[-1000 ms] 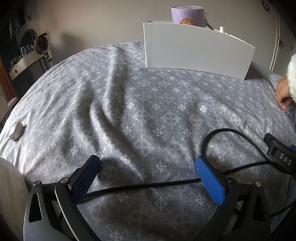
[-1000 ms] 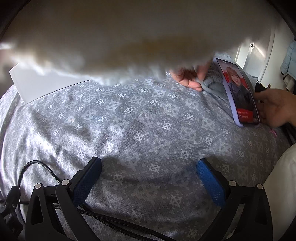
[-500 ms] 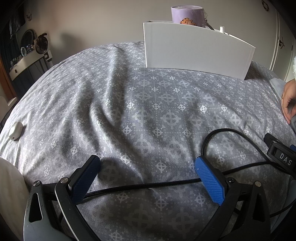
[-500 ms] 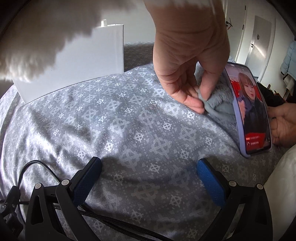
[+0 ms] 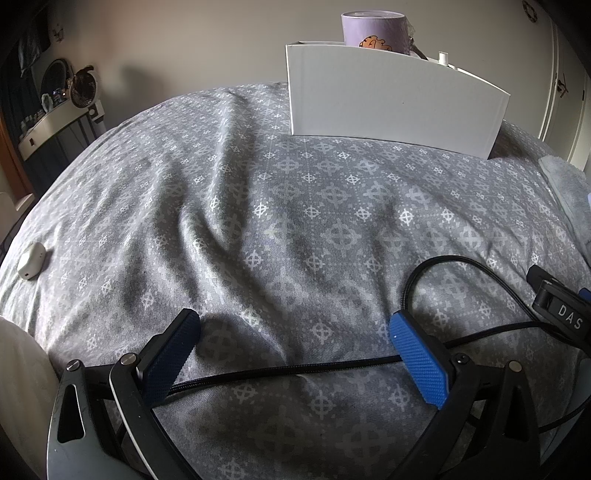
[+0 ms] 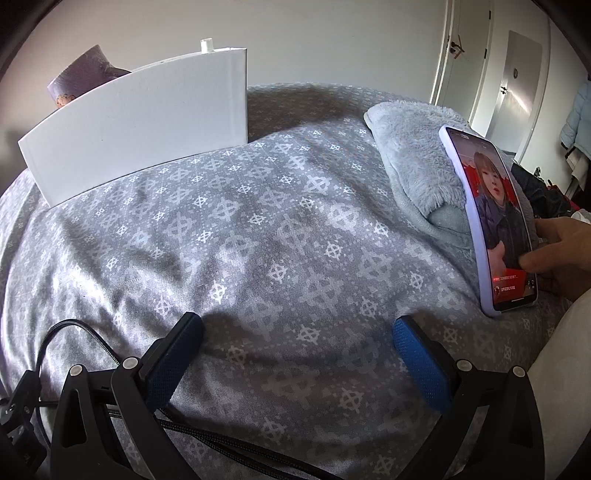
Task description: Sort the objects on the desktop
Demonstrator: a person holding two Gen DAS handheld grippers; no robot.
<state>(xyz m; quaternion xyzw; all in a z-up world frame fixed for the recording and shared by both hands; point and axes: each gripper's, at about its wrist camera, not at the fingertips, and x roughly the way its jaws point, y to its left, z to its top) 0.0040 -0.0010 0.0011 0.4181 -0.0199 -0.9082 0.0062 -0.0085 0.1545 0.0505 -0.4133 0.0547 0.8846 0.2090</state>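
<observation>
Evidently you have not begun sorting yet: both tools lie idle on the patterned bedspread and neither grasps anything.

Through the left wrist camera, your left gripper (image 5: 293, 341) has its jaws spread wide and released, resting on the bedspread (image 5: 258, 206) with nothing but a black cable (image 5: 280, 371) running across between them. Straight ahead of the jaws and well apart stands one white organizer box (image 5: 391, 99), with one purple mug (image 5: 375, 31) rising behind its wall. Far out to the left of the jaws lies one small white earbud case (image 5: 31, 260), apart from everything else. At the right edge you can see a corner of the grey fleece cloth (image 5: 563, 181).

Through the right wrist camera, your right gripper (image 6: 297, 341) is likewise open and holding nothing. Ahead and left of the jaws is the same white box, ahead and right the one fleece cloth (image 6: 413, 155), and leaning on that cloth is one phone (image 6: 491, 218) with its screen lit. A bare hand (image 6: 565, 254) touches the phone's near end, so I judge you are still busy with it rather than with the tools.

Count: two grippers, one box, one mug, one case, one cloth, one phone. Your next move, as I judge it, calls for taking up a tool and closing on a loose item; the case lies free of the cable.
</observation>
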